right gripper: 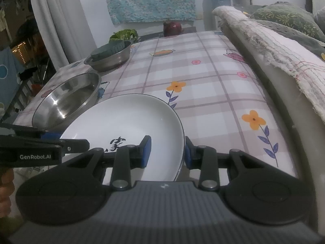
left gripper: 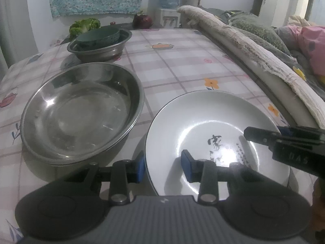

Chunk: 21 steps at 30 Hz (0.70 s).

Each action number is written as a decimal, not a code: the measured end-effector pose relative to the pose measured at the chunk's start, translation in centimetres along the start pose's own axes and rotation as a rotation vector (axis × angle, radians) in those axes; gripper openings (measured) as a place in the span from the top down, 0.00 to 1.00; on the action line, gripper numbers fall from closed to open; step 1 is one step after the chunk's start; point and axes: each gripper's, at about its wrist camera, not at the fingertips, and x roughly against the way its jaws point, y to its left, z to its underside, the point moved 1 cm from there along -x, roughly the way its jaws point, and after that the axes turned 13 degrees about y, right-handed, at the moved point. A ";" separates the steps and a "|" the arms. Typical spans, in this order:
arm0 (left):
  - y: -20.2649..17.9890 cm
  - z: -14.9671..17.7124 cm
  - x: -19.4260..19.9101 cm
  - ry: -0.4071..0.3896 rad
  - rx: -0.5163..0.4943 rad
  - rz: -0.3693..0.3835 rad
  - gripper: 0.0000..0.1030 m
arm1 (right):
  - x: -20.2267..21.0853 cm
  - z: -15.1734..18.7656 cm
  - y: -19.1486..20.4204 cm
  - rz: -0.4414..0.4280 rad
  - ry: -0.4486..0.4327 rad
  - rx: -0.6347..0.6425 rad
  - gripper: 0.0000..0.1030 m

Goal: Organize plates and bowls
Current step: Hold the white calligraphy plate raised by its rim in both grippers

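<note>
A white deep plate (left gripper: 203,118) (right gripper: 121,118) with black writing lies at the near part of the checked table. My left gripper (left gripper: 163,166) straddles its left rim, one blue pad outside and one inside, shut on it. My right gripper (right gripper: 167,152) grips the opposite rim the same way. In the left wrist view a black finger (left gripper: 262,136) of the right gripper reaches in over the plate. An empty steel bowl (left gripper: 81,111) (right gripper: 67,97) stands just left of the plate, apart from it. Farther back, a steel basin (left gripper: 113,49) (right gripper: 109,61) holds an upturned green bowl (left gripper: 97,36).
Lettuce (left gripper: 85,25) and a dark red vegetable (left gripper: 142,20) lie at the table's far end. A rolled mat and bedding (left gripper: 243,46) run along the right edge. The flowered tablecloth (right gripper: 203,81) stretches beyond the plate. A curtain (right gripper: 56,20) hangs at the left.
</note>
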 end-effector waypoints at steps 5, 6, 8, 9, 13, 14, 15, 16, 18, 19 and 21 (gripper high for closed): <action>0.0 0.1 0.4 0.001 0.007 0.003 0.64 | 0.7 -0.2 0.1 -0.007 -0.015 0.001 0.68; 0.0 0.1 0.4 0.001 0.006 0.003 0.64 | 0.7 -0.3 0.1 -0.006 -0.016 0.001 0.68; 0.0 0.1 0.5 -0.001 0.006 0.004 0.64 | 0.8 -0.3 0.1 -0.005 -0.020 0.002 0.68; 0.1 0.1 0.5 -0.002 0.006 0.005 0.64 | 0.9 -0.3 0.1 -0.004 -0.020 0.001 0.68; 0.1 0.2 0.5 0.000 0.001 0.005 0.64 | 0.6 -0.2 0.0 0.001 -0.014 -0.005 0.69; 0.1 0.2 0.4 0.006 -0.001 0.005 0.65 | 0.5 -0.2 0.0 0.001 -0.012 -0.007 0.69; 0.1 0.3 0.3 0.009 -0.005 0.000 0.66 | 0.4 -0.1 -0.1 0.001 -0.009 -0.010 0.69; 0.0 0.3 0.3 0.005 -0.014 -0.007 0.67 | 0.3 0.0 -0.2 0.002 -0.005 -0.012 0.69; -0.2 0.4 0.4 0.004 -0.025 -0.012 0.67 | 0.1 0.3 -0.3 0.006 0.001 -0.014 0.69; -0.2 0.4 0.4 0.007 -0.028 -0.013 0.67 | -0.1 0.4 -0.4 0.008 0.007 -0.016 0.69; -0.3 0.5 0.2 0.015 -0.037 -0.013 0.67 | 0.0 0.7 -0.5 0.003 0.007 -0.018 0.69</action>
